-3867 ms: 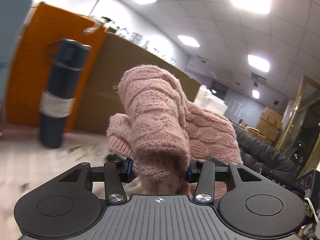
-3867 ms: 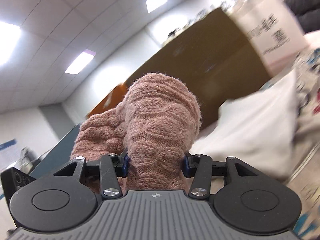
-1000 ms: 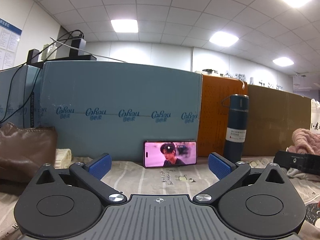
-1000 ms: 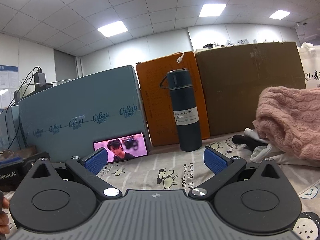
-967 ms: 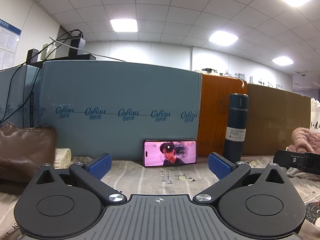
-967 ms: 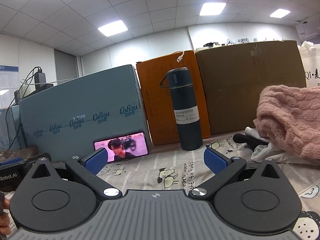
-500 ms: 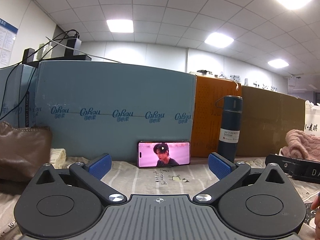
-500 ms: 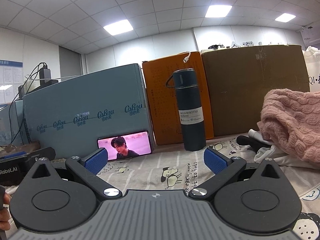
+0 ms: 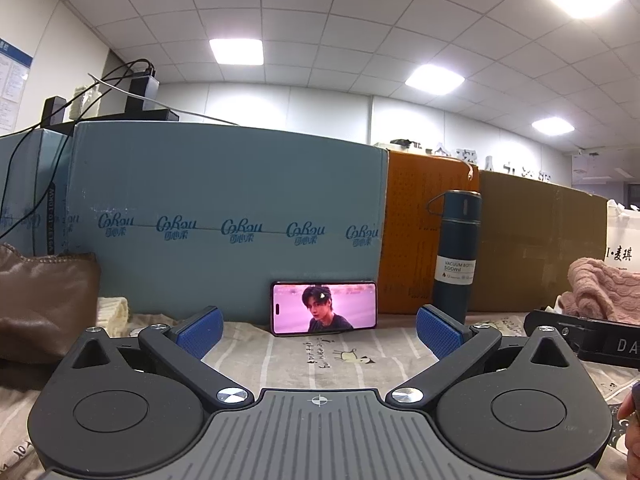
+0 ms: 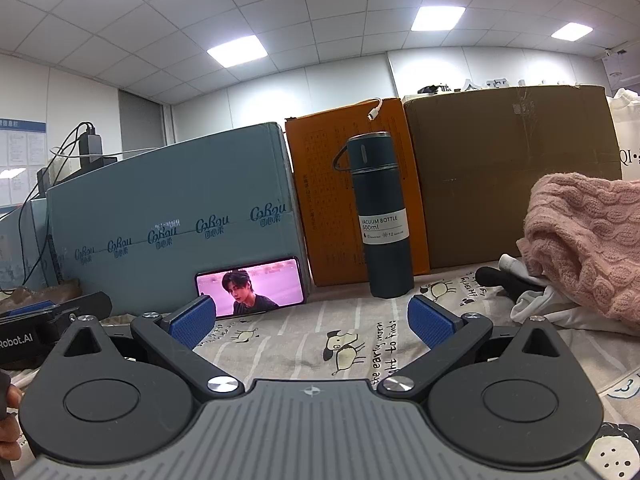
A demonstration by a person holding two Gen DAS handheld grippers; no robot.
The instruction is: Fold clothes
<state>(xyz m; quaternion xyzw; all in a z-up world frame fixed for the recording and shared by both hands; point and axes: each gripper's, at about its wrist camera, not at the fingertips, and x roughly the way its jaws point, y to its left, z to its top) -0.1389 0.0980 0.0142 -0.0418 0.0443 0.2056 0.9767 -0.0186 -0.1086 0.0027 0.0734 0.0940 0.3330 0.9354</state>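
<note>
A pink cable-knit sweater (image 10: 588, 240) lies bunched at the right on top of white and black clothes (image 10: 520, 292). It also shows at the far right of the left wrist view (image 9: 600, 288). My left gripper (image 9: 318, 330) is open and empty, low over the printed cloth (image 9: 320, 360). My right gripper (image 10: 312, 322) is open and empty, left of the sweater and apart from it. Each gripper's body shows at the edge of the other's view.
A phone (image 9: 325, 307) playing a video leans on a blue carton (image 9: 224, 216). A dark vacuum bottle (image 10: 380, 216) stands before orange (image 10: 320, 200) and brown boxes (image 10: 512, 176). A brown bag (image 9: 44, 300) sits at the left.
Both grippers held the pink sweater 3.9 s ago and have let go of it; it now lies at the right. Over the last second both views have shifted only slightly.
</note>
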